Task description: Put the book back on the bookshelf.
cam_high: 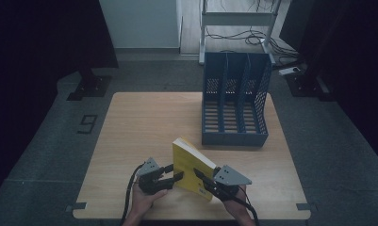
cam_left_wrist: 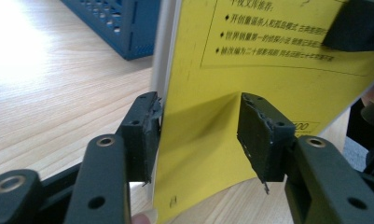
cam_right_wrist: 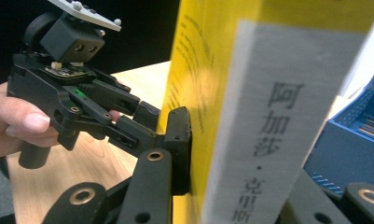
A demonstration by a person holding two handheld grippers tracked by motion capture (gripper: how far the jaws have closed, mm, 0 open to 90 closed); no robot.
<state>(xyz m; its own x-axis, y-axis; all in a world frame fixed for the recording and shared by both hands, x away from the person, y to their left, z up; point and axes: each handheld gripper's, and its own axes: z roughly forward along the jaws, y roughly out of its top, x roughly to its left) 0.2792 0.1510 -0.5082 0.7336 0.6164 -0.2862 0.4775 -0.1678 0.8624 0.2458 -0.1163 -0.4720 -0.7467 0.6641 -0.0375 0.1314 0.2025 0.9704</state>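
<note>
Standing on edge on the desk, the stiff, fairly heavy yellow book is clenched across its spine by the right gripper, while the left gripper straddles the cover edge with jaws released.

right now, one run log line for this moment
right gripper: shut on yellow book | left gripper: open around book edge | book: upright on table

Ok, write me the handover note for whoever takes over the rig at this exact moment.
Right gripper: shut on the yellow book, clamped across its spine and holding it upright on the table.
Left gripper: open; its jaws straddle the book's page edge and cover, one pad at the page edge, the other clear of the cover.
Blue file rack: at the far right of the table, slots empty, apart from the book.
Done: book stood on end.
Left, probably: carry the book to the rack and slide it into a slot.
</note>
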